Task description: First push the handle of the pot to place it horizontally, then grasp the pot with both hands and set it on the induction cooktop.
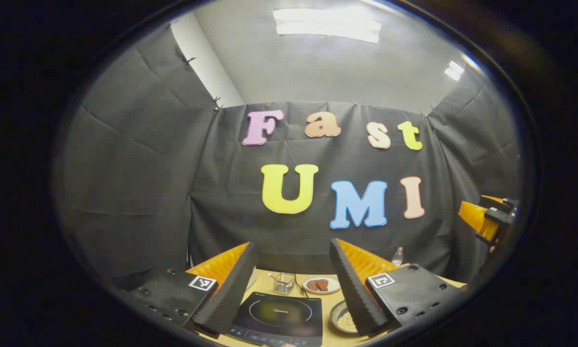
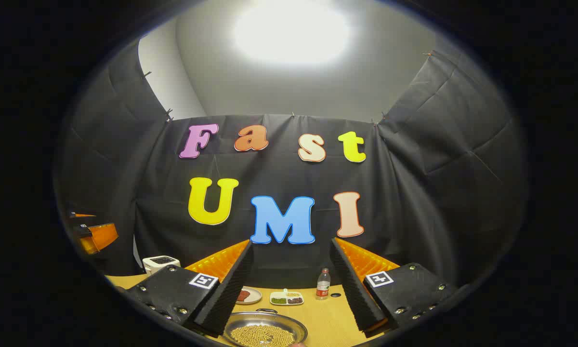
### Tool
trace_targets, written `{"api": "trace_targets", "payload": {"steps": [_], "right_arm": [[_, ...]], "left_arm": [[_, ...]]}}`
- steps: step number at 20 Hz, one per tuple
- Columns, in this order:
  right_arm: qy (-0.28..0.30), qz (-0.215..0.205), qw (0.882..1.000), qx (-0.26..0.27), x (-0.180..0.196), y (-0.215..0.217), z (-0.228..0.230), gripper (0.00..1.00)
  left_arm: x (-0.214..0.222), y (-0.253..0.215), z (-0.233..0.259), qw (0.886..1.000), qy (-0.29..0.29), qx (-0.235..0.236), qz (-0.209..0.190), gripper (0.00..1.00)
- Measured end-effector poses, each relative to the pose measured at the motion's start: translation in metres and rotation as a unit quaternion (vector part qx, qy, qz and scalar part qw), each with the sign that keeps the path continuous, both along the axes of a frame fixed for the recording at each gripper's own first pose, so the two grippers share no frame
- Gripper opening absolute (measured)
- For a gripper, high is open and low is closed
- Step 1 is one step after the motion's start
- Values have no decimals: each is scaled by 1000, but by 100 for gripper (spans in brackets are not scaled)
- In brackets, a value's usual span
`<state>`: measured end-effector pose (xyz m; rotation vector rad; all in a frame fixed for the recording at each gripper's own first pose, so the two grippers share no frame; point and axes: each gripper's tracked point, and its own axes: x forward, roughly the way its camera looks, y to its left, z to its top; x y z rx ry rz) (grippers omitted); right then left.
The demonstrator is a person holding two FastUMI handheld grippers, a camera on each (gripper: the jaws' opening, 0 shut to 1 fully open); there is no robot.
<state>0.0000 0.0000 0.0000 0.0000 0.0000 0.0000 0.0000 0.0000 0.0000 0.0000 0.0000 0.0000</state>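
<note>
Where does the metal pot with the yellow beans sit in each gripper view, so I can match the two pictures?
Left gripper view: the pot is at the bottom, right of the cooktop, partly behind this view's own right finger.
Right gripper view: the pot is at bottom centre, between this view's own fingers.
Shared landmark: the plate of red food behind it.

Your left gripper (image 1: pixel 292 289) and right gripper (image 2: pixel 291 284) match — ribbed wedge fingers, screwed housings, square coded tags, orange ridged backing.
</note>
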Motion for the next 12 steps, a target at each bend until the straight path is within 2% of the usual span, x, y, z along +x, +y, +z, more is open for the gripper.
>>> {"api": "trace_targets", "payload": {"steps": [12], "right_arm": [[-1, -11, 1000, -6, -14, -6, 0, 96]], "left_arm": [[-5, 11, 3, 1000, -10, 0, 5, 100]]}}
